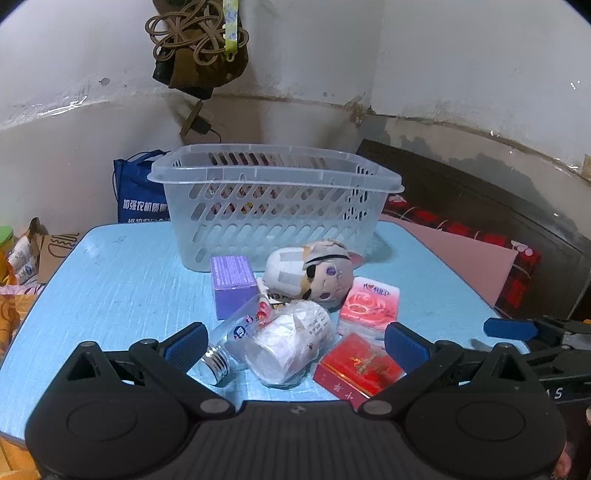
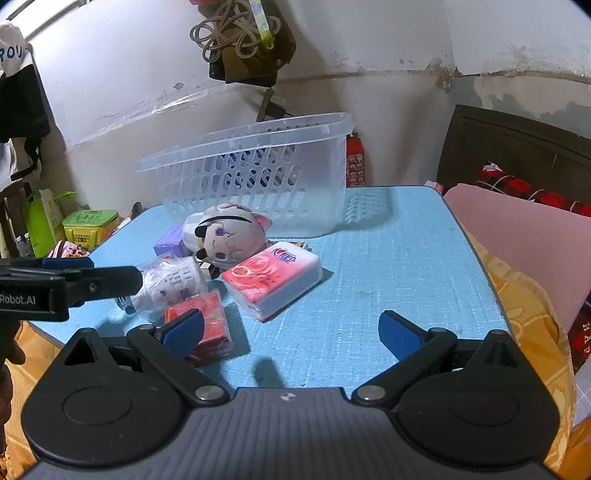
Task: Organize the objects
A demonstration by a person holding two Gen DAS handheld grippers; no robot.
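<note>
A clear plastic basket (image 1: 258, 177) (image 2: 317, 147) stands at the back of the blue table (image 1: 122, 288) (image 2: 388, 258). In front of it lie a plush doll (image 1: 317, 275) (image 2: 229, 232), a purple box (image 1: 232, 284) (image 2: 168, 242), a pink tissue pack (image 1: 369, 301) (image 2: 273, 278), a wrapped paper roll (image 1: 288, 343) (image 2: 170, 286), a clear bottle with a silver cap (image 1: 229, 343) and a red box (image 1: 356, 365) (image 2: 210, 321). My left gripper (image 1: 295, 347) is open, low over the roll and red box. My right gripper (image 2: 291, 332) is open over bare table right of the pile.
A blue bag (image 1: 142, 195) stands behind the table at left. A pink sheet (image 1: 461, 254) (image 2: 517, 236) and red plaid bedding (image 2: 524, 188) lie to the right. A green box (image 2: 90, 221) and clutter sit left of the table. Cords (image 1: 192, 33) hang on the wall.
</note>
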